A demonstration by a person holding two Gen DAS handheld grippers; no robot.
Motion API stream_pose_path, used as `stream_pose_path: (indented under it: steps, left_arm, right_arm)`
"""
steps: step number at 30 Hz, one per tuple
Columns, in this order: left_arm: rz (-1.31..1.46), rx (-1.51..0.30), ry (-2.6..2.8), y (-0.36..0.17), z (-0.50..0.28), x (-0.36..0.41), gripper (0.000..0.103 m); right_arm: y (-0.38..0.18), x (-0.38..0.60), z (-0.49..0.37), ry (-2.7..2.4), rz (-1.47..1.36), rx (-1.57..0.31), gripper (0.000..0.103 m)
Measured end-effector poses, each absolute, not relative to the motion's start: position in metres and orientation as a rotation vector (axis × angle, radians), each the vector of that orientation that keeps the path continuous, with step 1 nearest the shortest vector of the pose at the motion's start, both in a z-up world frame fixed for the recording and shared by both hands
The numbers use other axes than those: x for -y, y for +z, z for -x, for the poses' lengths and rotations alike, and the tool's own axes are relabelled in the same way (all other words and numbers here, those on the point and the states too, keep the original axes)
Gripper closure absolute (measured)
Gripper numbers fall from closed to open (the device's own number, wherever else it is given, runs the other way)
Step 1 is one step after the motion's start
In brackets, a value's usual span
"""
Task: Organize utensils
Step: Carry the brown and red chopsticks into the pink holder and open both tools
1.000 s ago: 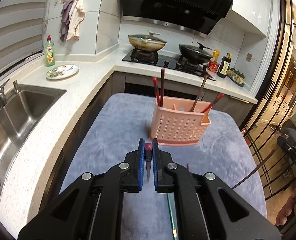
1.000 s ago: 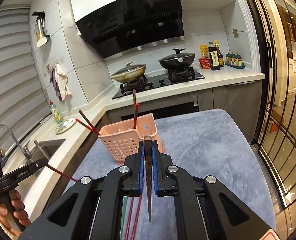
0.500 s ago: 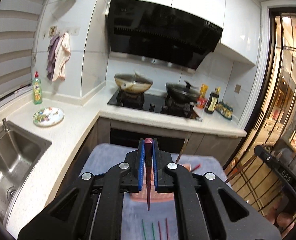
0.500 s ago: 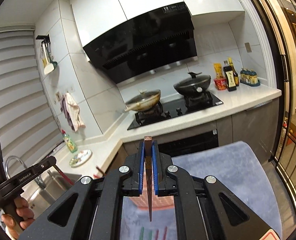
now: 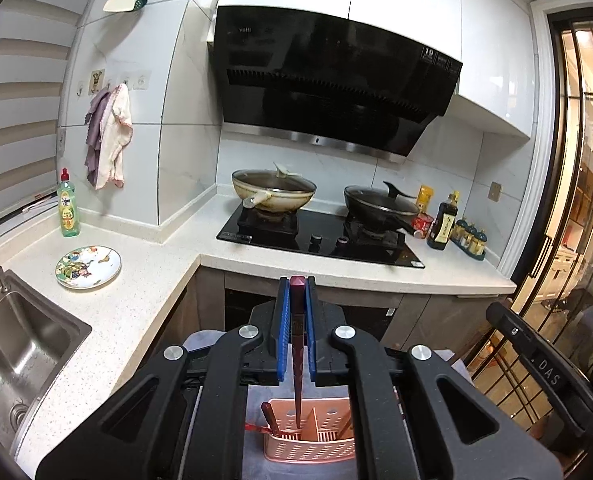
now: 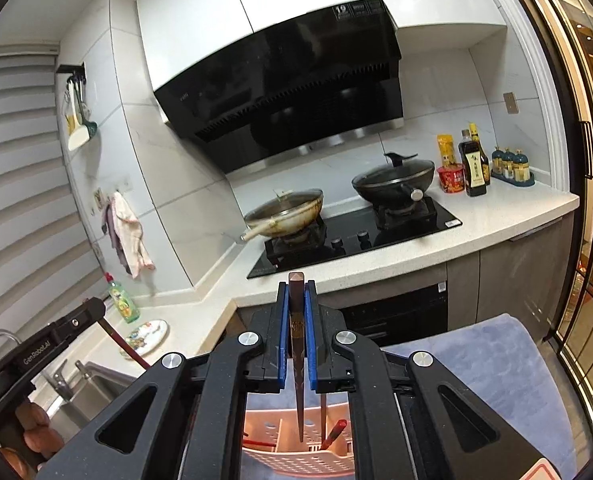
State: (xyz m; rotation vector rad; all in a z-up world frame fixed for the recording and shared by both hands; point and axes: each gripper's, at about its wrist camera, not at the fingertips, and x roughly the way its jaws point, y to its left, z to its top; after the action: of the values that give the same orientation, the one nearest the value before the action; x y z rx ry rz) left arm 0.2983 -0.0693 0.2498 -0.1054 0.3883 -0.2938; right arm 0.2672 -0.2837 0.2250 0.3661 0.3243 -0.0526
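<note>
The left gripper [image 5: 296, 300] is closed on a dark red chopstick [image 5: 297, 360], which stands upright between the blue pads [image 5: 283, 336] with its square top just above them and its thin tip pointing down into a pink perforated basket [image 5: 308, 446]. That tip sits beside the basket's inner divider; whether it touches the floor of the compartment cannot be told. A brown-handled utensil [image 5: 267, 414] leans in the basket's left section. The basket rests on a grey-blue mat [image 5: 256, 432] below the gripper. The right gripper [image 6: 296, 300] is likewise clamped on a dark brown chopstick [image 6: 297, 360], held upright between its own blue pads [image 6: 283, 336], the tip hanging over the same basket [image 6: 296, 464]. A red-tipped stick [image 6: 334, 432] and another dark stick [image 6: 323, 412] already stand in the basket in the right wrist view. In that view the left gripper's body [image 6: 52, 344] shows at the left edge, with the person's hand [image 6: 32, 432] below it. Behind lie a white counter [image 5: 144, 280], a steel sink [image 5: 12, 352], a patterned plate [image 5: 88, 267], a green soap bottle [image 5: 68, 208], a hob with a tan wok [image 5: 273, 194] and a black wok [image 5: 380, 206], and a black extractor hood [image 5: 328, 76].
</note>
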Motion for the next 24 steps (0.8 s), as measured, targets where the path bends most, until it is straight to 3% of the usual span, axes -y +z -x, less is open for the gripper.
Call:
stream_pose_path:
  steps: [18, 22, 24]
  left_arm:
    - [0.114, -0.532, -0.294, 0.185, -0.32, 0.073, 0.094]
    - [0.118, -0.529, -0.286, 0.188, -0.316, 0.071, 0.08]
    - [0.124, -0.521, -0.288, 0.19, -0.311, 0.069, 0.08]
  right_arm:
    - [0.16, 0.273, -0.288, -0.052, -0.348, -0.464, 0.093]
    - [0.166, 0.273, -0.279, -0.048, -0.354, -0.453, 0.092]
    - [0.169, 0.273, -0.274, -0.043, -0.354, -0.447, 0.092]
